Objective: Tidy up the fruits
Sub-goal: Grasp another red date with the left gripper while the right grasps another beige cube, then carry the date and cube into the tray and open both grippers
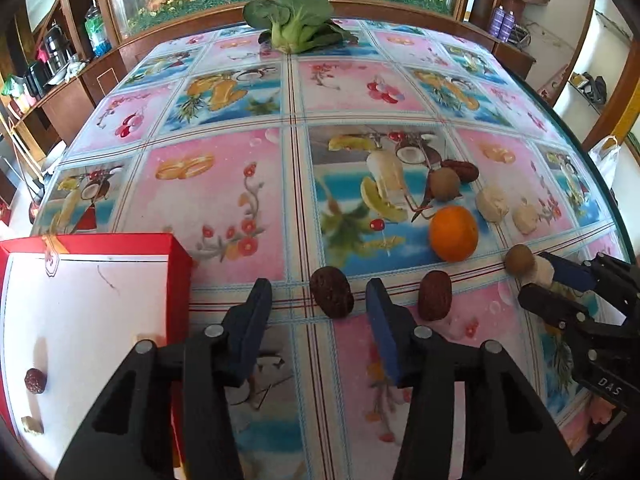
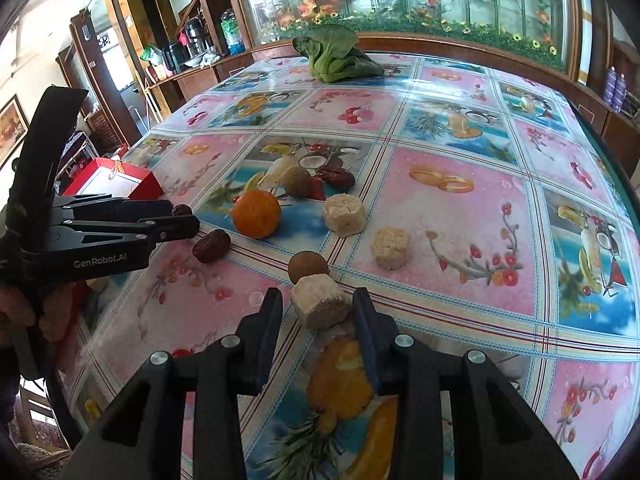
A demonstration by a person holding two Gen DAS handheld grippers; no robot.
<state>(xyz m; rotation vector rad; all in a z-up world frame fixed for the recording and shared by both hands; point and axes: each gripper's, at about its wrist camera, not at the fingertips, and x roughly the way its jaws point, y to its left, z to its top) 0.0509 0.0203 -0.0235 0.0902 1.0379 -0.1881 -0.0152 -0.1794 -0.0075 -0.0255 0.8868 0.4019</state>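
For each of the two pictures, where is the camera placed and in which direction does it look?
Left wrist view: sits on the left gripper, looks down across the table at a date; its own fingers and the right gripper show.
Right wrist view: sits on the right gripper, looks at a beige cake; the left gripper shows.
Shared: orange, bok choy, red box.

- Red cardboard box with white lining [image 1: 92, 300]: cut off by the left wrist view's left and lower edges; near corner hidden behind the jaws.
- Small yellowish piece [image 1: 33, 426] inside it: too small to identify.
- Dark wrinkled date [image 2: 182, 210]: mostly hidden behind the left gripper [image 2: 188, 220].
- Pale cylindrical cake [image 1: 540, 272]: partly hidden between the right gripper's [image 1: 548, 284] jaws.
- Shelf clutter [image 2: 188, 48]: too small to tell.
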